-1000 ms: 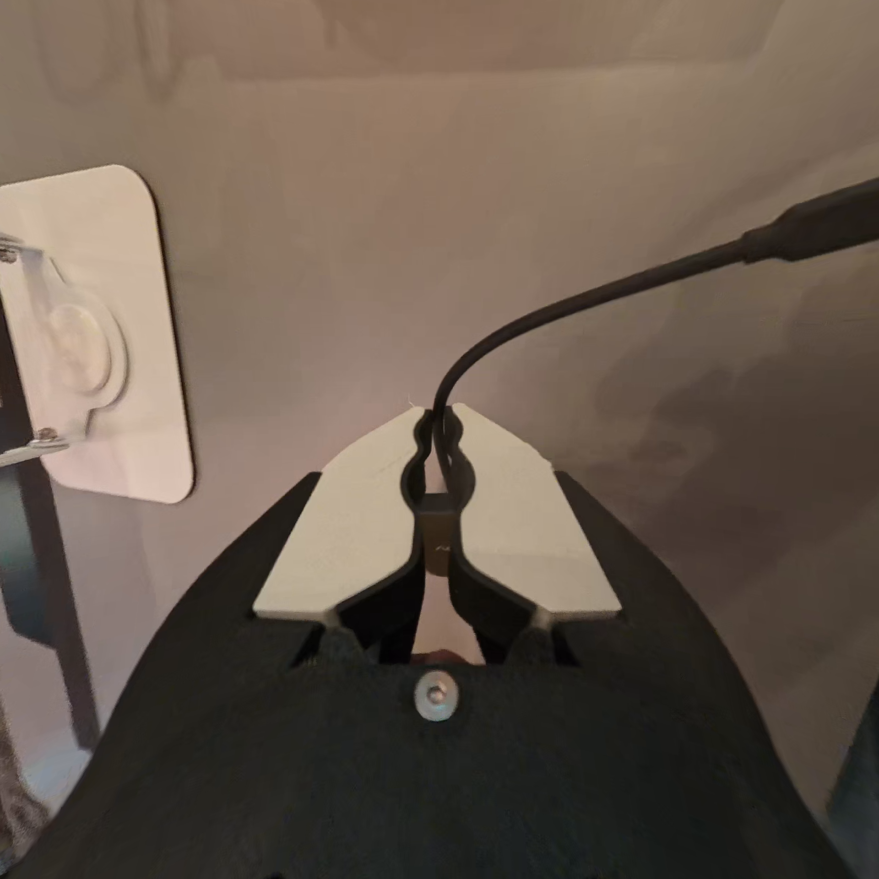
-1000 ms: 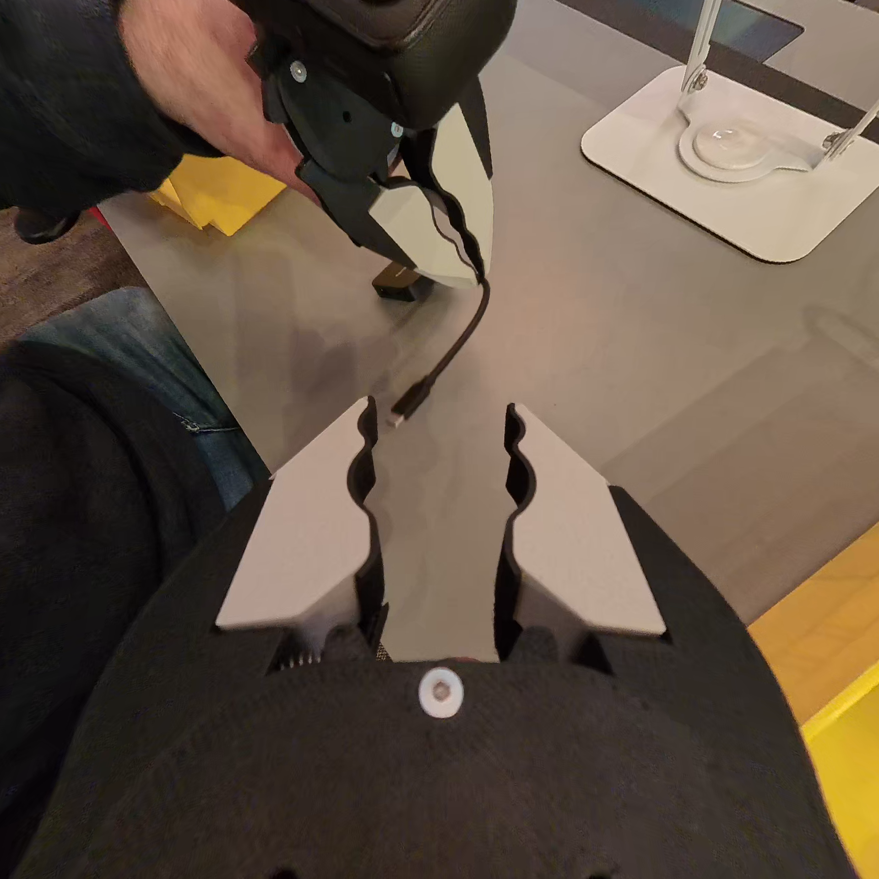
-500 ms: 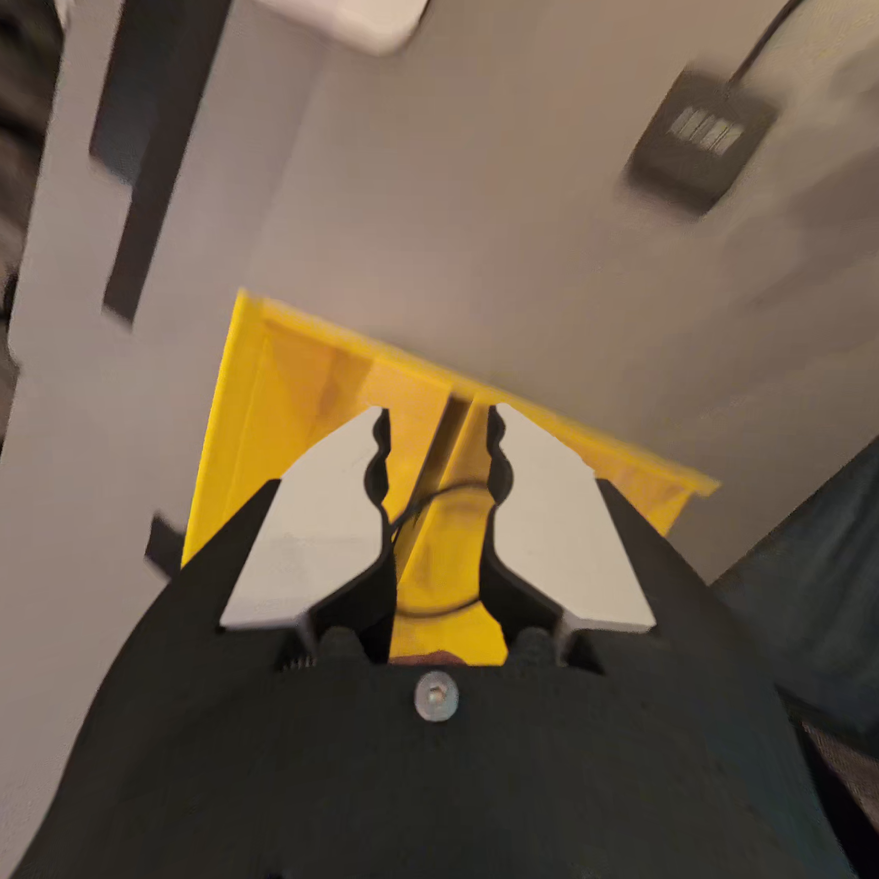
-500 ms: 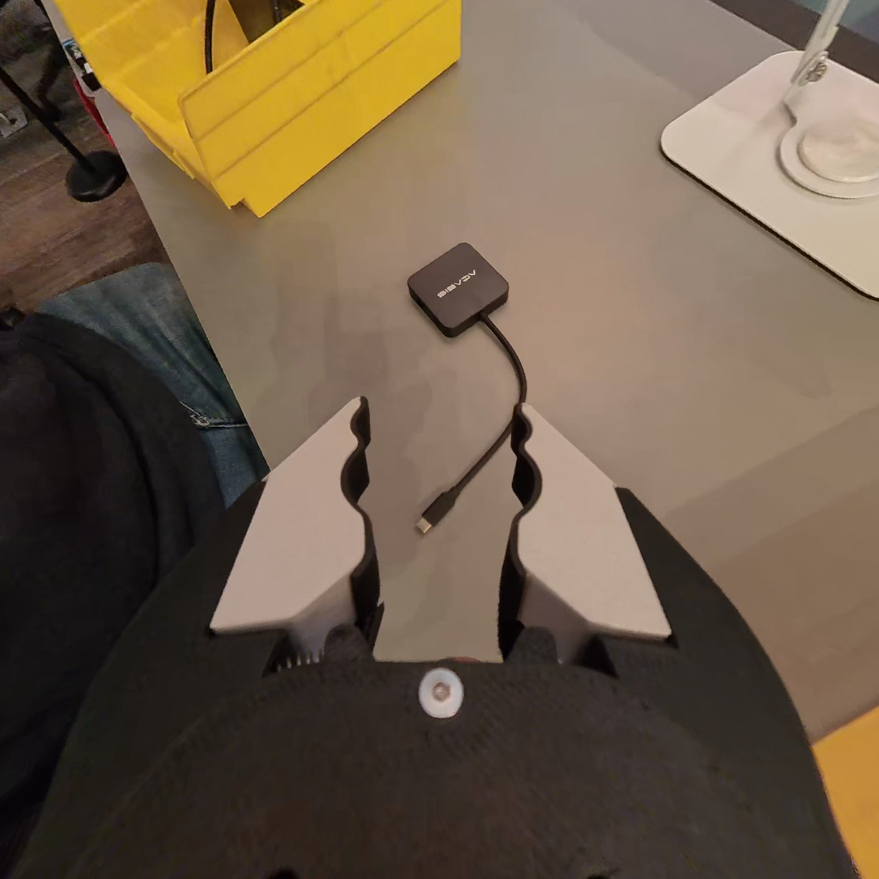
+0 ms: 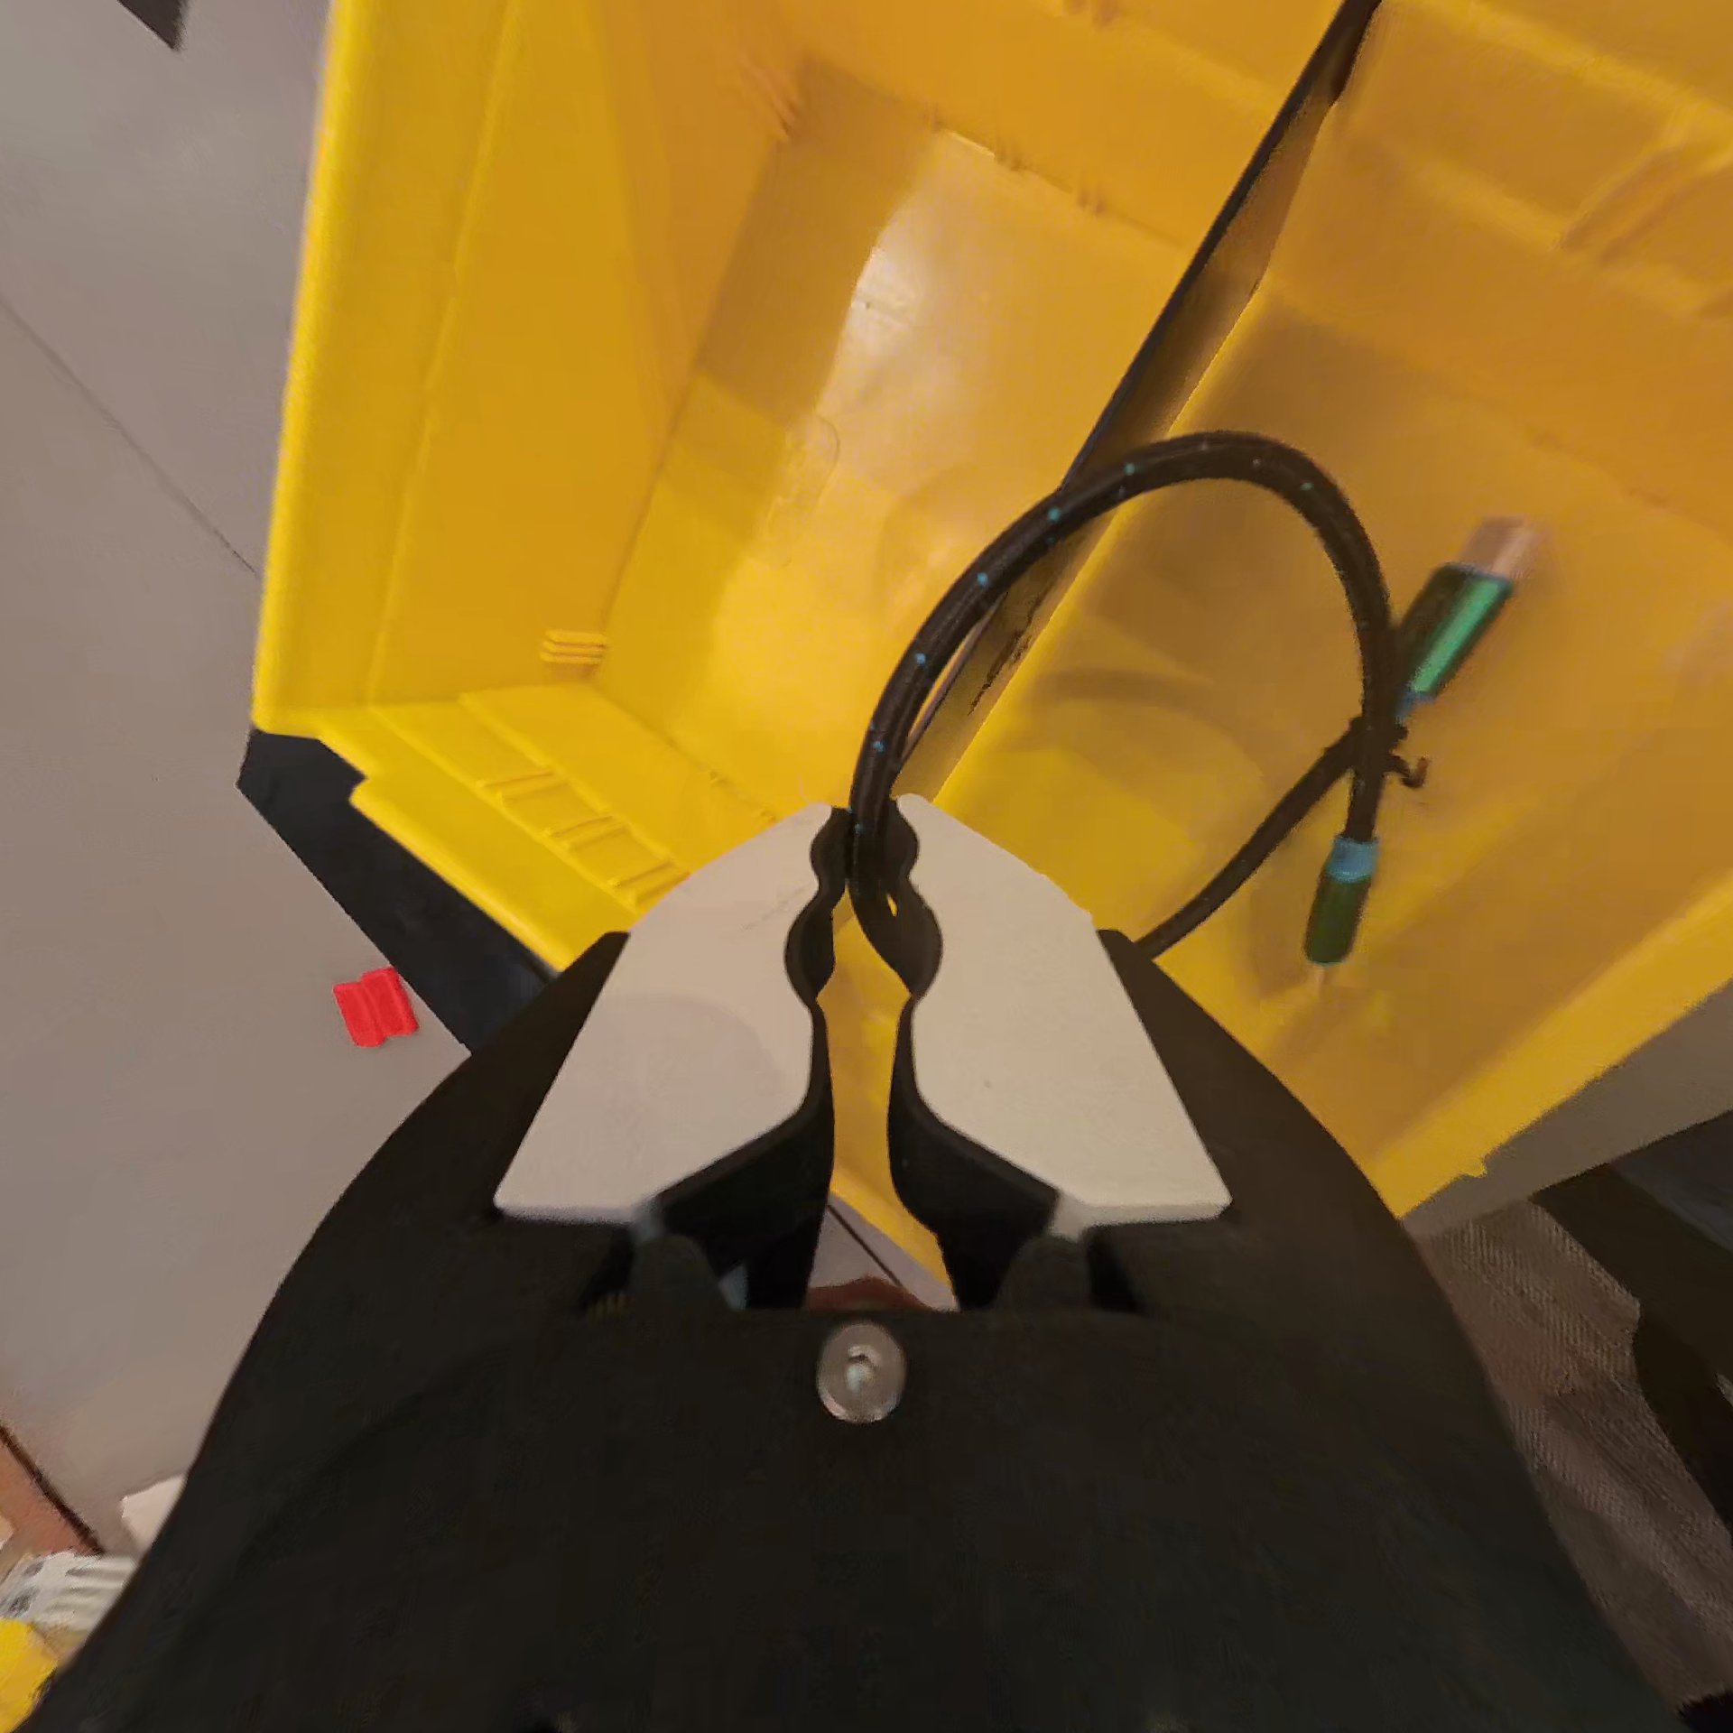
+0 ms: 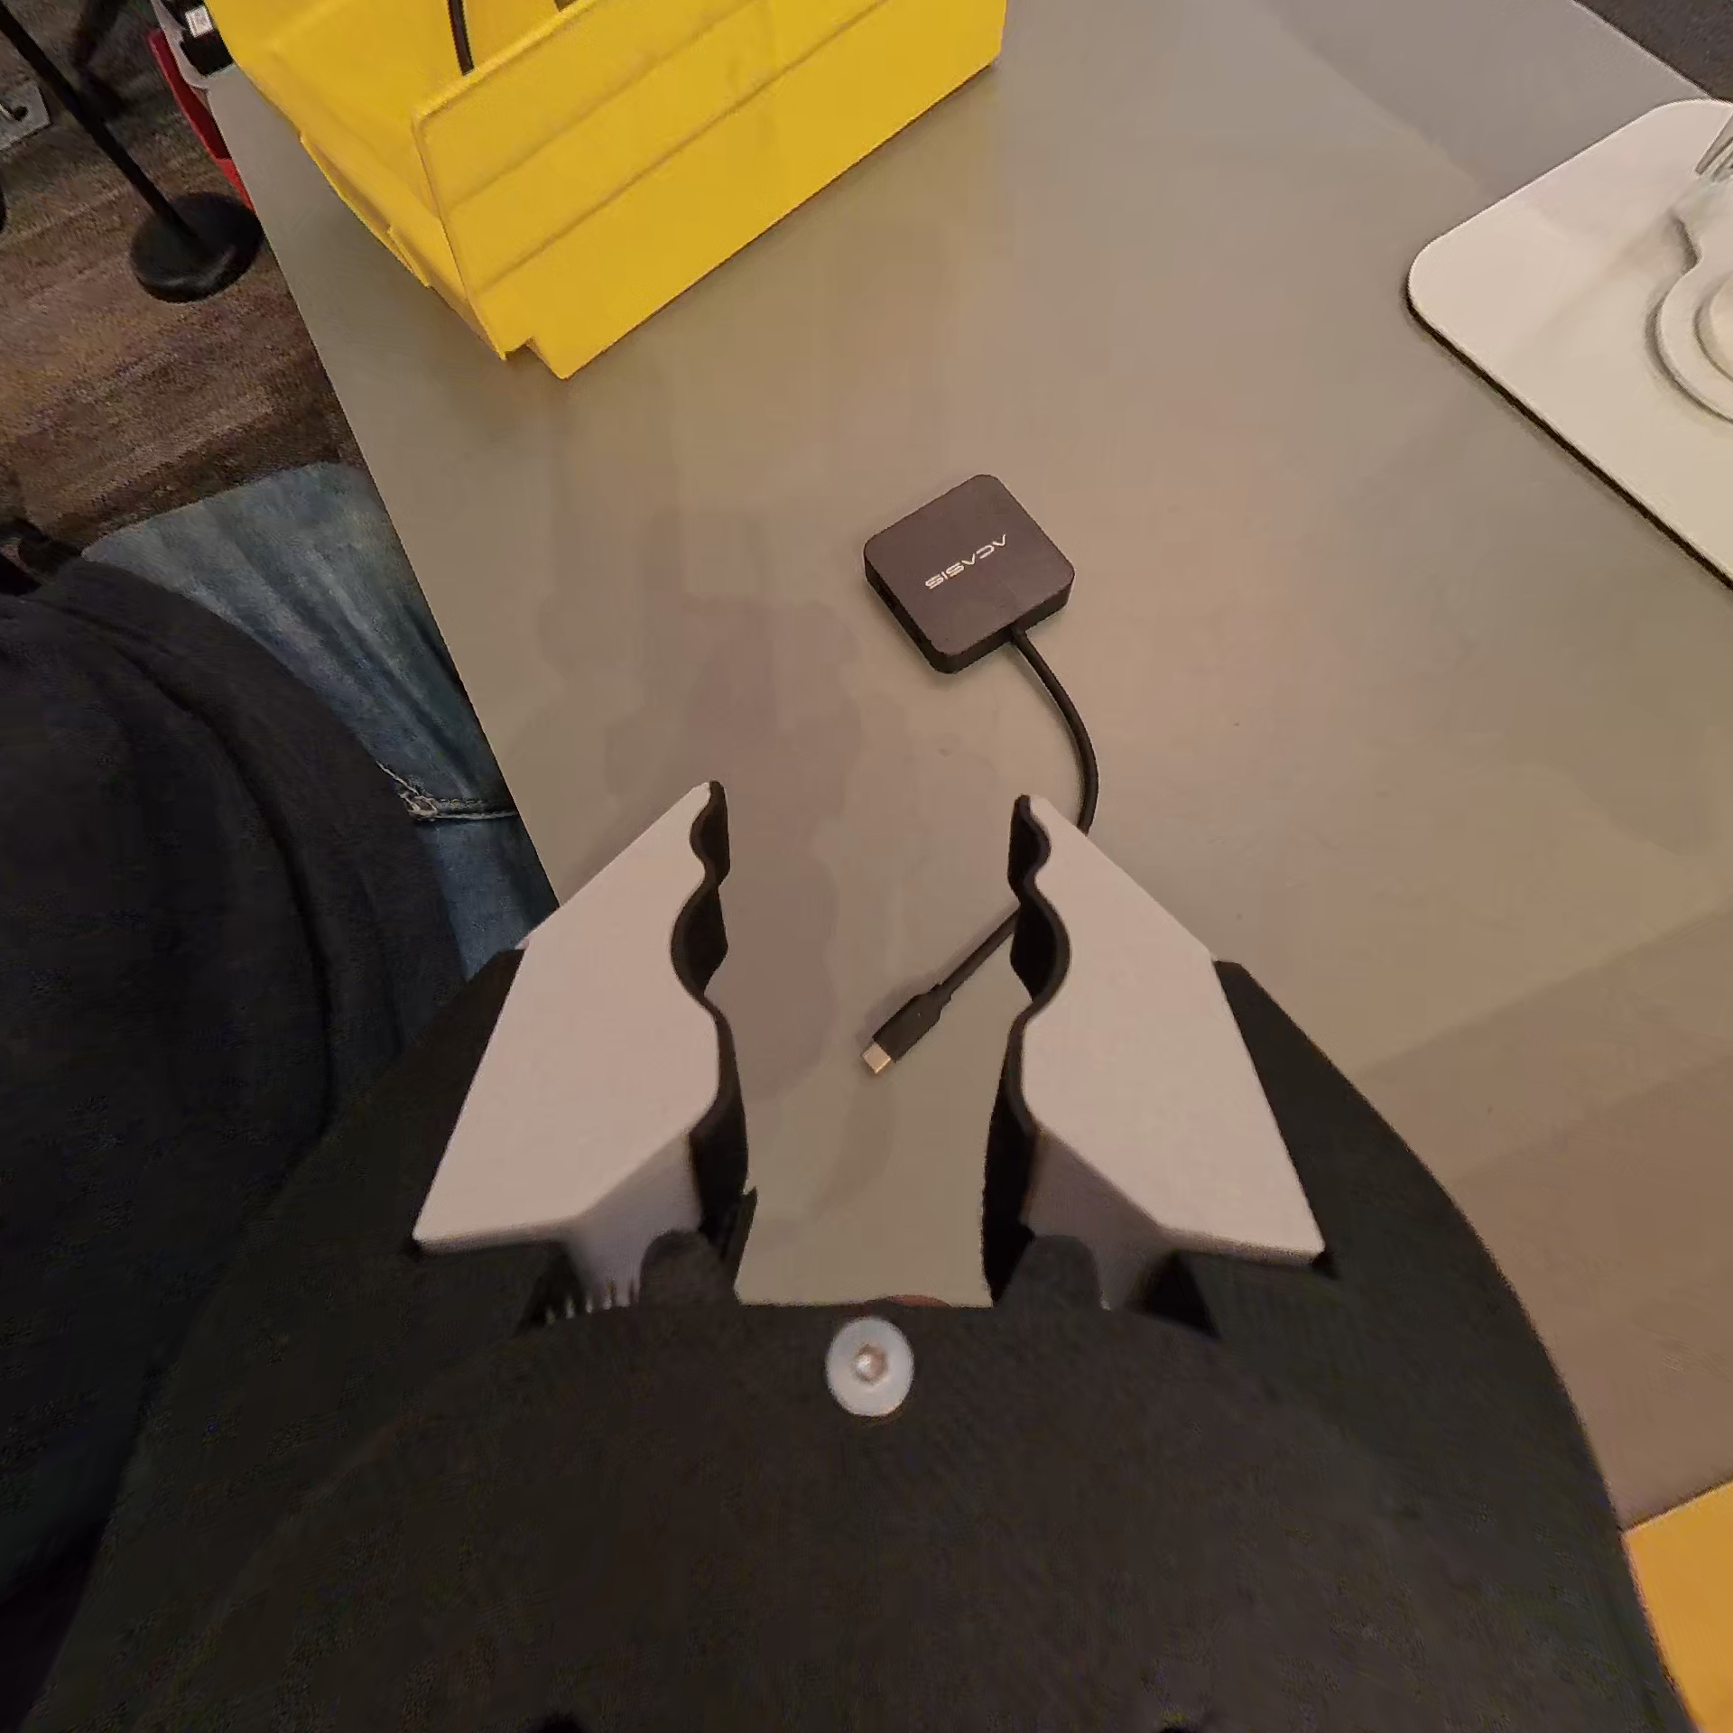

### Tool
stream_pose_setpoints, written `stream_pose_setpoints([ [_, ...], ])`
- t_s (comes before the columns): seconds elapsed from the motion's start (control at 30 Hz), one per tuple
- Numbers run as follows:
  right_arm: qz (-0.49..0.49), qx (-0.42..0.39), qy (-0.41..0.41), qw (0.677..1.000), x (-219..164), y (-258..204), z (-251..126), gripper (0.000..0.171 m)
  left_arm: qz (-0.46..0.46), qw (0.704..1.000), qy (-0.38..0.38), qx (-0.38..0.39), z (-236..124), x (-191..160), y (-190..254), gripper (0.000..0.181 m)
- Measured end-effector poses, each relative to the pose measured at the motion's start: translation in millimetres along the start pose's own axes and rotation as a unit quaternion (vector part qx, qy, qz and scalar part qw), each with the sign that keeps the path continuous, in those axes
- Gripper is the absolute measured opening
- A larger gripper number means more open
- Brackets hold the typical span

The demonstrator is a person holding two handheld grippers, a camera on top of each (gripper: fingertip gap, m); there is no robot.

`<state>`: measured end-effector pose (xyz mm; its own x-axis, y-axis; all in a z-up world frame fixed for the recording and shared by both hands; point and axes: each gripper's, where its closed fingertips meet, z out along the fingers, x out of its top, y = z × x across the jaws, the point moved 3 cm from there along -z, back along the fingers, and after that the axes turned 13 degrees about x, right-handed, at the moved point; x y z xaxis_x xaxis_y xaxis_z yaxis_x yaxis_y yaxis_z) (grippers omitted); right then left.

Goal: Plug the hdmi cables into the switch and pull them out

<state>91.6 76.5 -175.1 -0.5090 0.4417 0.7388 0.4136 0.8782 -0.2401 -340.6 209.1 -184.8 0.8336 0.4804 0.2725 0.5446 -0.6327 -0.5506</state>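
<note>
Cables came first: half a second earlier our left gripper [image 5: 867, 830] had hung open over the yellow bin [image 5: 581, 394], and now its fingers were nearly closed on a black braided cable [image 5: 1172, 469] with green plugs, looped inside that bin. We judged the fetching begun, nothing plugged yet. Our right gripper [image 6: 867, 816] stayed wide open and empty above the black switch [image 6: 966, 572], whose short lead lay loose on the grey table [image 6: 1219, 469], a white pad [image 6: 1547, 272] farther off, carpet beyond the edge
</note>
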Motion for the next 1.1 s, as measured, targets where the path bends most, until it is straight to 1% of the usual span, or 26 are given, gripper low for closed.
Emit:
stream_pose_setpoints([
  [0.2, -0.014, 0.015, 0.008, 1.000, 11, -7, 6, 0.060, -0.044, 0.997, 0.060, 0.031, -44, 17, -22, 0.006],
  [0.4, -0.037, 0.040, 0.023, 0.998, 32, -20, 12, 0.061, -0.085, 0.984, 0.153, 0.039, -101, 58, -29, 0.006],
  [0.57, -0.059, 0.074, 0.044, 0.995, 55, -39, 20, 0.064, -0.083, 0.971, 0.222, 0.013, -141, 102, -9, 0.006],
  [0.73, -0.086, 0.057, 0.044, 0.994, 66, -42, 25, 0.070, -0.062, 0.958, 0.280, -0.016, -167, 145, 17, 0.006],
  [0.83, -0.079, 0.051, 0.054, 0.994, 64, -39, 23, 0.071, -0.056, 0.950, 0.306, -0.033, -178, 166, 32, 0.006],
  [0.9, -0.069, 0.048, 0.059, 0.995, 60, -35, 22, 0.071, -0.059, 0.945, 0.316, -0.049, -179, 178, 44, 0.006],
  [1.0, -0.058, 0.035, 0.051, 0.996, 49, -25, 22, 0.072, -0.071, 0.943, 0.318, -0.068, -168, 193, 63, 0.006],
  [1.1, -0.038, 0.048, 0.039, 0.997, 40, -22, 31, 0.080, -0.092, 0.937, 0.323, -0.100, -155, 206, 85, 0.006],
])
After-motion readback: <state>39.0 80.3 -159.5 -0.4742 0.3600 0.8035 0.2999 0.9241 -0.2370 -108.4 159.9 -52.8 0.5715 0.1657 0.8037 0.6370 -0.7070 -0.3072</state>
